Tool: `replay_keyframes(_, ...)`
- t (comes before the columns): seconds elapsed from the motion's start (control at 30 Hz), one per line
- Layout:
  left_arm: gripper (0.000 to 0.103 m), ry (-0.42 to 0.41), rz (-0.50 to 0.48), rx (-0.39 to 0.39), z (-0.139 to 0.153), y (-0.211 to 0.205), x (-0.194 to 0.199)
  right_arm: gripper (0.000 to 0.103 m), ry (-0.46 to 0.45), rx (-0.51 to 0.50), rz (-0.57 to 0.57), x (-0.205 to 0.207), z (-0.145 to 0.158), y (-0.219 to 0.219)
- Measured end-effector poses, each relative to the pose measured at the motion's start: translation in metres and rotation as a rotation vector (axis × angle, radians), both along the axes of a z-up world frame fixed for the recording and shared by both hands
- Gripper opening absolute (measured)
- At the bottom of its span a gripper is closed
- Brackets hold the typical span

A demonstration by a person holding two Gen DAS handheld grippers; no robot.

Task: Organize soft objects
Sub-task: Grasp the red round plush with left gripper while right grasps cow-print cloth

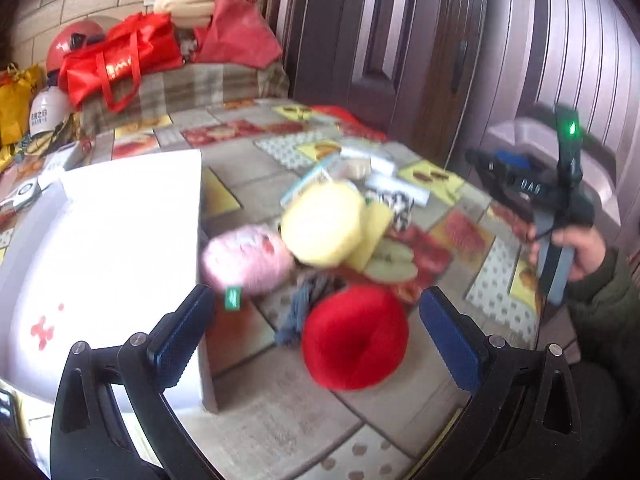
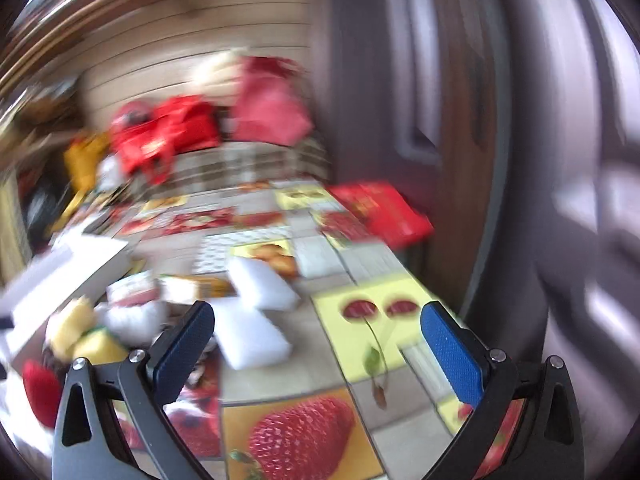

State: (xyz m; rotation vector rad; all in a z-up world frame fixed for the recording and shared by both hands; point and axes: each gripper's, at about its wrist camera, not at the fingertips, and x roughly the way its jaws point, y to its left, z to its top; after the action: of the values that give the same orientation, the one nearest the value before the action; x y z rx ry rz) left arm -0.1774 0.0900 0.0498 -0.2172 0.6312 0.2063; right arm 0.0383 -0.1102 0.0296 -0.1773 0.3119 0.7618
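In the left wrist view a red yarn ball (image 1: pixel 354 336) lies on the fruit-print tablecloth between the open jaws of my left gripper (image 1: pixel 316 336), which holds nothing. Behind it lie a pink yarn ball (image 1: pixel 246 260), a grey-blue yarn tuft (image 1: pixel 308 300) and yellow sponges (image 1: pixel 324 226). A white box (image 1: pixel 104 248) stands to the left. My right gripper (image 2: pixel 318 340) is open and empty above the table; white sponges (image 2: pixel 250 340) lie ahead and left of it. The right wrist view is blurred. The right tool also shows in the left wrist view (image 1: pixel 556 200).
Packets and small boxes (image 1: pixel 384 176) lie behind the soft pile. Red bags (image 1: pixel 120 60) and helmets (image 1: pixel 50 110) sit on a bench at the back. A dark door (image 1: pixel 400 40) stands at the right. A red box (image 2: pixel 380 208) rests at the table's right edge.
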Motion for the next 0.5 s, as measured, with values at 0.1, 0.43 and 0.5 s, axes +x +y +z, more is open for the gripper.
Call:
replay_keyframes(0.1, 0.103, 0.045, -0.039, 0.000, -0.009, -0.011, 0.012, 0.103, 0.091, -0.064, 0.170, -0.001, 0.000, 0.024)
replay_keyframes(0.43, 0.096, 0.155, -0.081, 0.051, -0.023, -0.028, 0.039, 0.078, 0.259, -0.279, 0.352, 0.004, -0.037, 0.094)
replay_keyframes(0.5, 0.096, 0.170, -0.088, 0.066, -0.025, -0.032, 0.041, 0.078, 0.285, -0.298, 0.362, 0.007, -0.042, 0.103)
